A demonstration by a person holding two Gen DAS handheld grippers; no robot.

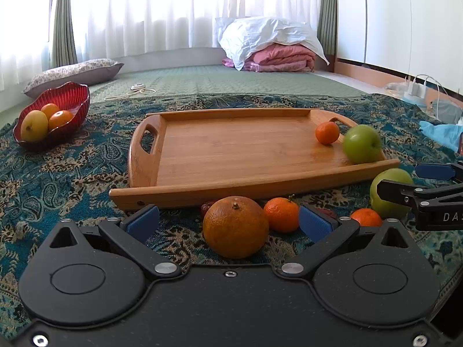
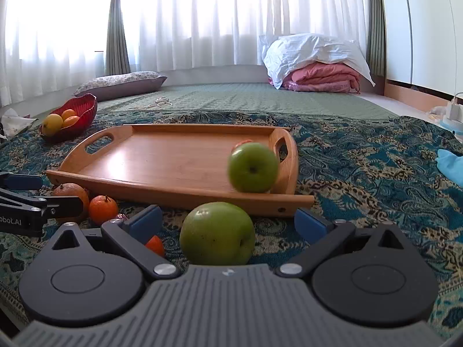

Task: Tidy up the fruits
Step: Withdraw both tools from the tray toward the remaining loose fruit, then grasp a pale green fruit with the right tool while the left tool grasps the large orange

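Observation:
A wooden tray lies on the patterned cloth. A green apple and a small mandarin sit at its right end. In front of the tray lie a large orange, a mandarin, another mandarin and a second green apple. My left gripper is open with the large orange between its fingers. My right gripper is open with the second apple between its fingers.
A red bowl with yellow and orange fruit stands at the far left. A small dark red fruit lies by the tray's front edge. A pillow, folded bedding and a blue cloth lie around.

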